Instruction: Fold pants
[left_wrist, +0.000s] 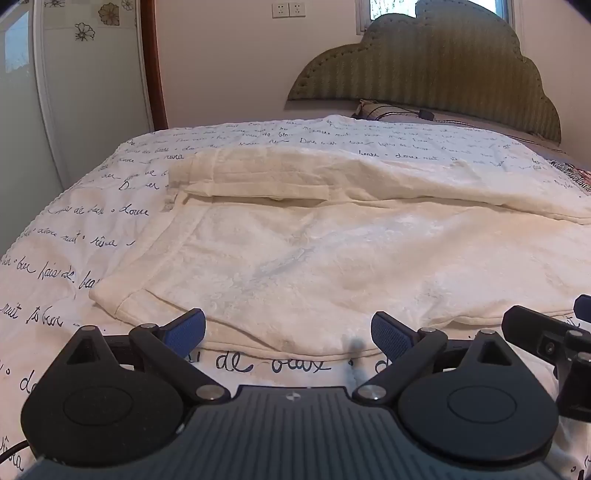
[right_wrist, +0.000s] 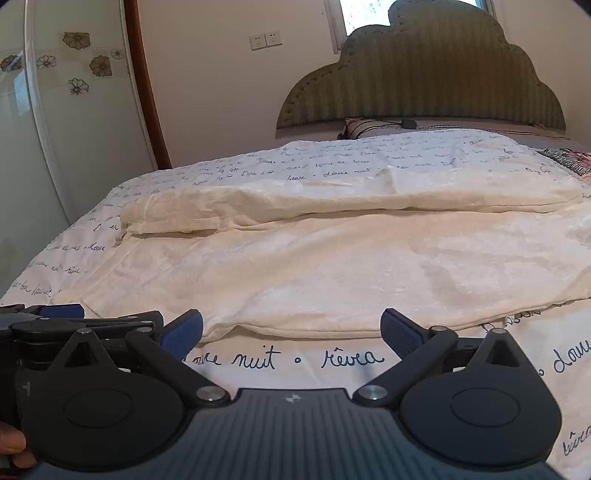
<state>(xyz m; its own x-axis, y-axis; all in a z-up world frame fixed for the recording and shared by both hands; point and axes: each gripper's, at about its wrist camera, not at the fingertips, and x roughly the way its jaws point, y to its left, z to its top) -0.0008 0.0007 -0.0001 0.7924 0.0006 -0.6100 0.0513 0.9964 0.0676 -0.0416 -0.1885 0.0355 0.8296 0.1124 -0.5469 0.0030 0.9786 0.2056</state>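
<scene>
1. The cream pants (left_wrist: 295, 251) are spread flat across the bed (left_wrist: 44, 295), over a white cover printed with dark handwriting.
2. The far part of the pants (right_wrist: 332, 195) is seen as a long raised band lying nearer the green headboard (right_wrist: 424, 81) than the wide flat part.
3. The near hem of the pants is laid along the edge of the bed farthest from the headboard.
4. The left tool (left_wrist: 288, 332) is held just short of that hem, its blue fingers (left_wrist: 188, 328) spread wide with nothing between them.
5. The right tool (right_wrist: 291, 332) is held just beside the left one, likewise spread wide and empty; its fingers (right_wrist: 400, 332) appear to be just short of the hem, though contact cannot be judged.
6. A dark striped pillow (left_wrist: 373, 109) is seen against the foot of the headboard.
</scene>
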